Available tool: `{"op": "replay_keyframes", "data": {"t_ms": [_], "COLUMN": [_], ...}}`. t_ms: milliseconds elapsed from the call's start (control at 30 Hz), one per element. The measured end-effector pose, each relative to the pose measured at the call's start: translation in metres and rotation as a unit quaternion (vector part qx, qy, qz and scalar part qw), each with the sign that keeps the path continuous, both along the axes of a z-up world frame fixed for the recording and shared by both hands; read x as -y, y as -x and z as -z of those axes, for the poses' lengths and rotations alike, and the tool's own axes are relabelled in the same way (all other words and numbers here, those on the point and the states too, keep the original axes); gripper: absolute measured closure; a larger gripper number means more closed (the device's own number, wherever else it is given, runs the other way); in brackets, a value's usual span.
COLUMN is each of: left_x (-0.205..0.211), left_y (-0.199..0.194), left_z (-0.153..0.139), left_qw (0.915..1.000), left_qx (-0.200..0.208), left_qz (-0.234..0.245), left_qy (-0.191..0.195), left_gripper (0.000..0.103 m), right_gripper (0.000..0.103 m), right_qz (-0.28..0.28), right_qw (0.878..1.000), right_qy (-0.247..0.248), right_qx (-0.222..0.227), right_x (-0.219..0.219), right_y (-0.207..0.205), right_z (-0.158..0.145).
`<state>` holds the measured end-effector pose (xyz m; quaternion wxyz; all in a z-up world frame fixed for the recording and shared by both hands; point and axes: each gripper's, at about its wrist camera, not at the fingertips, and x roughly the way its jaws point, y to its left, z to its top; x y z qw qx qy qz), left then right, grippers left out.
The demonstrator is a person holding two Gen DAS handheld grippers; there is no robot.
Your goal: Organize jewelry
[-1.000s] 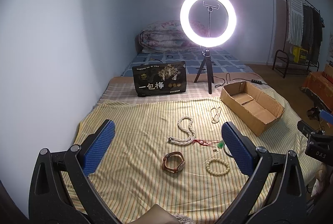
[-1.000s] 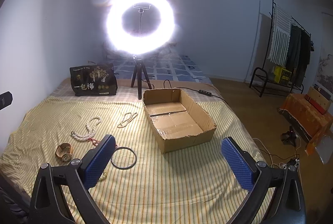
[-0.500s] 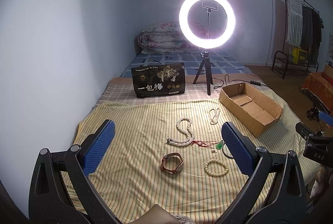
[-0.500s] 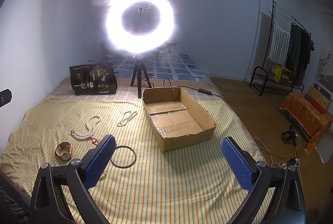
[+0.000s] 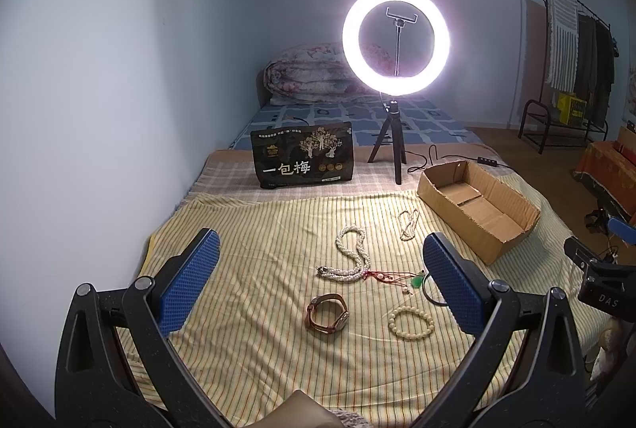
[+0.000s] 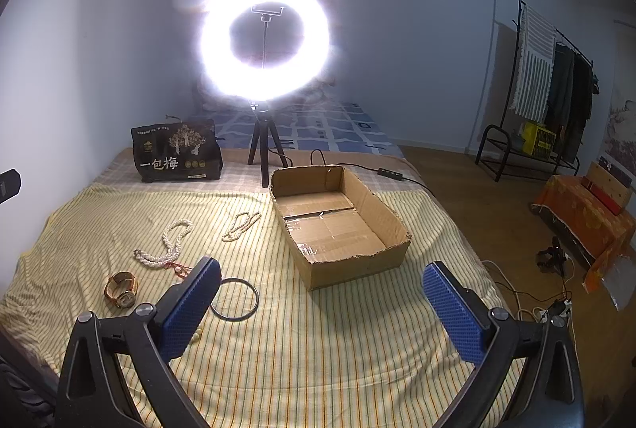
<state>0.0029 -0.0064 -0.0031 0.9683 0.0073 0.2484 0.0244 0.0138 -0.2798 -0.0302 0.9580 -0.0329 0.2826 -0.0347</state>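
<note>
Jewelry lies on a striped yellow bedspread [image 5: 258, 229]: a brown-strap watch [image 5: 326, 315], a cream bead bracelet [image 5: 410, 324], a thick pearl necklace [image 5: 353, 257], a thin bead necklace [image 5: 408, 223], a red cord with a green pendant [image 5: 415, 281] and a dark bangle [image 6: 234, 298]. An open, empty cardboard box [image 6: 338, 221] sits to the right of them. My left gripper [image 5: 318, 285] is open and empty, held above the watch. My right gripper [image 6: 318, 303] is open and empty, near the box's front edge. In the right wrist view I also see the watch [image 6: 121, 289] and the pearl necklace [image 6: 169, 245].
A lit ring light on a tripod [image 5: 395, 42] stands behind the jewelry. A black snack bag [image 5: 304, 157] stands upright at the back left. Folded bedding [image 5: 310, 74] lies by the wall. A clothes rack [image 6: 552, 86] and cables [image 6: 528, 305] are on the right.
Both views have shifted slightly: the jewelry and box sit a little higher and farther in the frames. Both grippers stay open and empty.
</note>
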Motion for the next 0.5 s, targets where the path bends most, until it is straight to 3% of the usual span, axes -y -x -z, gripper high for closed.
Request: {"op": "replay_keyframes", "data": {"t_ms": [500], "left_x": [-0.0007], "left_y": [0.0], "left_z": [-0.0005], "left_qw": [1.0], "left_qx": [0.001], "left_qz": [-0.001], "left_qy": [0.001], "left_gripper": [0.0], "right_gripper": [0.0], "right_qz": [0.0], "right_qw": [1.0], "right_qy": [-0.003], "right_qx": [-0.004], "right_x": [0.0009], "right_y": [-0.0007], "right_z": [-0.0004]}}
